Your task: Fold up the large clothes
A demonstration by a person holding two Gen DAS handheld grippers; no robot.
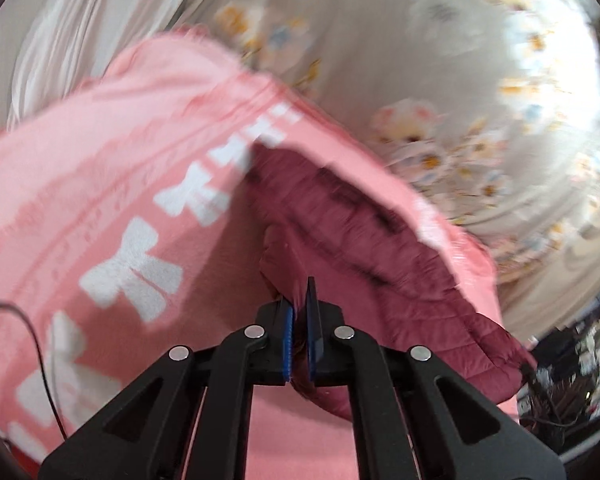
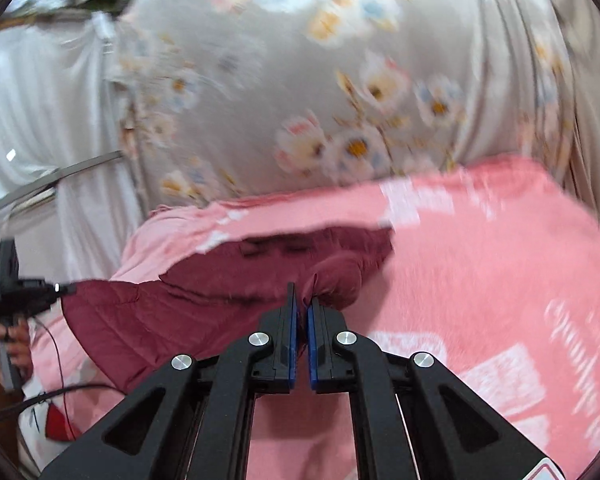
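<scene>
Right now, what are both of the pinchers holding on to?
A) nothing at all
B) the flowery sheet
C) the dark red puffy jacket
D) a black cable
C: the left gripper and the right gripper each have their blue pads pressed shut on a fold of the dark red puffy jacket, which lies on the pink blanket, in front of the flowery sheet.

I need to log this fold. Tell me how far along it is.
Done: both hand-held grippers have hold of the maroon quilted jacket, the left and the right each shut on an edge. In hand: the jacket hangs between them over the pink blanket. Left: no finished fold shows yet; the jacket looks bunched and creased.
</scene>
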